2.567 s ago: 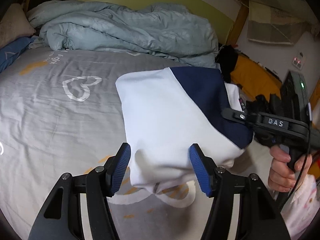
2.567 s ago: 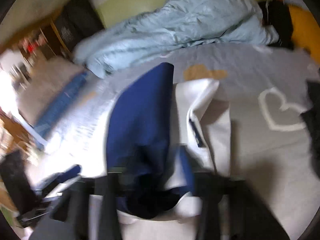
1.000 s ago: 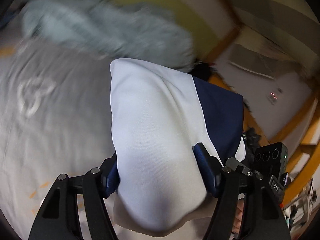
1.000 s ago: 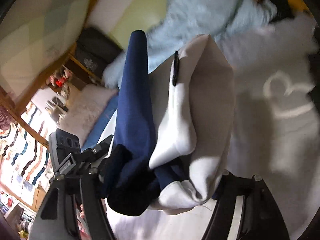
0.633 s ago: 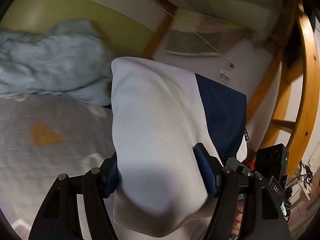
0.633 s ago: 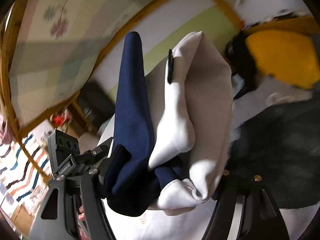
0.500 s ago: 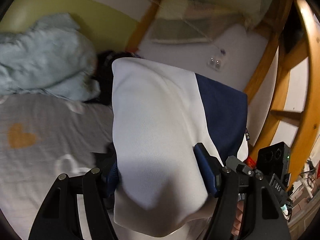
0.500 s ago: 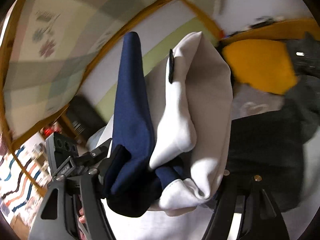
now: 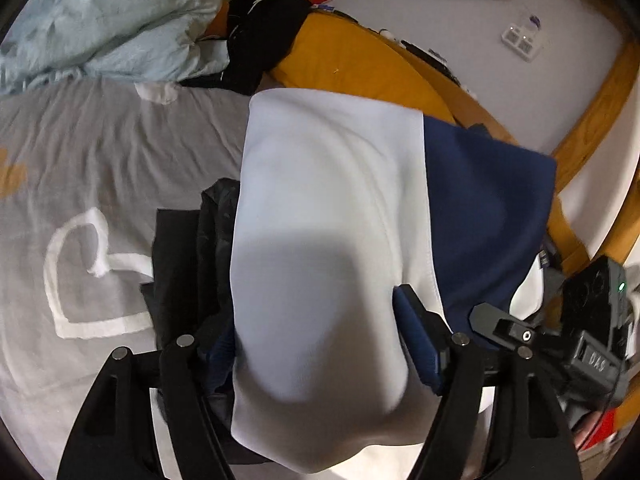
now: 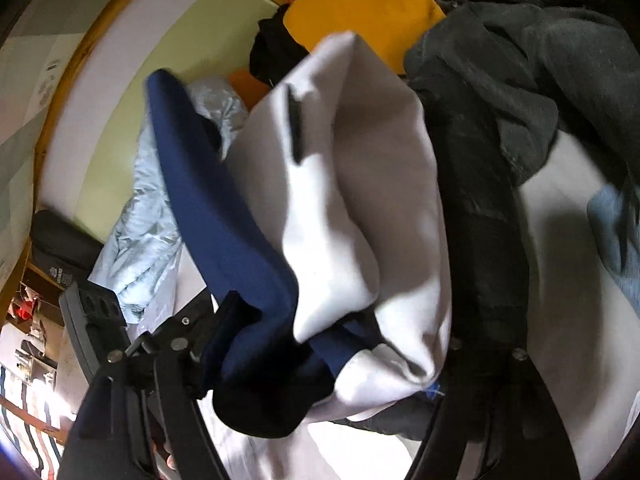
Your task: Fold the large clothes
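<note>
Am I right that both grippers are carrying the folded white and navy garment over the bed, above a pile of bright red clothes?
Not quite: the clothes beneath are dark, black and charcoal, not bright red. The left wrist view shows the dark pile under the folded white and navy garment, which the left gripper and right gripper carry over the bed.

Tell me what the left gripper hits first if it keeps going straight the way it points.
Most likely nothing new: the left gripper already has the folded white and navy garment filling the gap between its fingers. Past that bundle, the dark folded clothes on the grey bedsheet seem next, though depth is unclear.
</note>
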The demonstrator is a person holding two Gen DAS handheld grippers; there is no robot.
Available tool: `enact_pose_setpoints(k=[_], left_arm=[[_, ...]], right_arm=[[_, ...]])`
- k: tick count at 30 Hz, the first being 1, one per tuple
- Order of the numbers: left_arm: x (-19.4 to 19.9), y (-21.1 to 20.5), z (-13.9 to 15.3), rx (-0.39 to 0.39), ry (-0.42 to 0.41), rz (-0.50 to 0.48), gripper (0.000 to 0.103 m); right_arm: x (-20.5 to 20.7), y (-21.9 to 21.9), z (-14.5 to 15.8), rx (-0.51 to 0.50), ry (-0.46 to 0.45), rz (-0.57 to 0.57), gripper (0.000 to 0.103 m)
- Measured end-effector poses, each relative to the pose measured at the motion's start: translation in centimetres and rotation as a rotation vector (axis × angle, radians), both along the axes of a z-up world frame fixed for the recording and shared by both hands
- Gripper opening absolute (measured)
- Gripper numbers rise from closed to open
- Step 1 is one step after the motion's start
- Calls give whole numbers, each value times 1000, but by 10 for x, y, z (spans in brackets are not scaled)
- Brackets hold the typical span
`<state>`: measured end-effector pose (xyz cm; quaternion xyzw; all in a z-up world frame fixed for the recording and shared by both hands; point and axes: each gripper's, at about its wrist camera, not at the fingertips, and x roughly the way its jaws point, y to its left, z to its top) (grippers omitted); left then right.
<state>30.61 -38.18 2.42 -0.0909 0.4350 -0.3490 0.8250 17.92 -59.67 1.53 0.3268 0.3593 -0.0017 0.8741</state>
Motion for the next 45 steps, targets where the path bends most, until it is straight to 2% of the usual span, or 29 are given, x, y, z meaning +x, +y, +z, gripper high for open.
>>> enact_pose_setpoints(k=[4, 7, 9, 10, 11, 13, 14, 15, 17, 20, 21, 22, 24, 25, 27, 29, 32, 35, 41, 45], left_arm=[[-19, -9, -2, 87, -82, 23, 79], [-15, -4, -2, 53, -41, 22, 80], [-21, 6, 10, 29, -73, -6, 78], [-28, 8, 19, 43, -122, -16, 77], [-39, 15, 31, 69, -209, -5, 77], [-60, 30, 51, 102, -344, 27, 85], [-69, 38, 60, 109, -397, 39, 98], [-79, 46, 67, 117, -459, 55, 103], [-106, 66, 84, 128, -631, 86, 103], [-126, 92, 100, 147, -736, 127, 103], [-130, 102, 104, 130, -744, 153, 103], [-132, 114, 106, 111, -745, 184, 103], [-138, 138, 107, 75, -751, 210, 103], [-140, 147, 106, 71, -755, 211, 103], [-142, 164, 96, 77, -762, 215, 103], [-139, 180, 80, 80, -741, 210, 103], [-137, 198, 52, 65, -689, 217, 103], [-131, 204, 21, 116, -669, 233, 103], [-106, 208, -34, 169, -555, 254, 103], [-92, 215, -55, 142, -474, 256, 103]], right_arm=[[-1, -1, -4, -49, 0, -57, 71], [-6, -1, 1, -81, -21, -103, 75], [-19, 15, 13, -201, -39, -175, 80], [-24, 24, 19, -271, -48, -195, 80], [-32, 34, 30, -359, -68, -221, 81], [-45, 47, 46, -450, -131, -256, 81], [-54, 52, 54, -485, -172, -275, 83], [-59, 57, 59, -501, -199, -284, 85], [-68, 66, 69, -510, -263, -255, 88], [-71, 95, 82, -570, -342, -215, 94], [-75, 108, 84, -608, -363, -226, 96], [-72, 120, 84, -658, -368, -256, 102], [-74, 141, 78, -755, -362, -325, 103], [-74, 147, 73, -764, -386, -322, 103], [-83, 163, 61, -776, -428, -330, 103], [-88, 174, 50, -777, -426, -301, 103], [-92, 185, 28, -717, -395, -242, 103], [-79, 191, 0, -727, -337, -189, 103], [-69, 206, -41, -752, -344, -236, 103], [-63, 215, -63, -808, -348, -244, 103]])
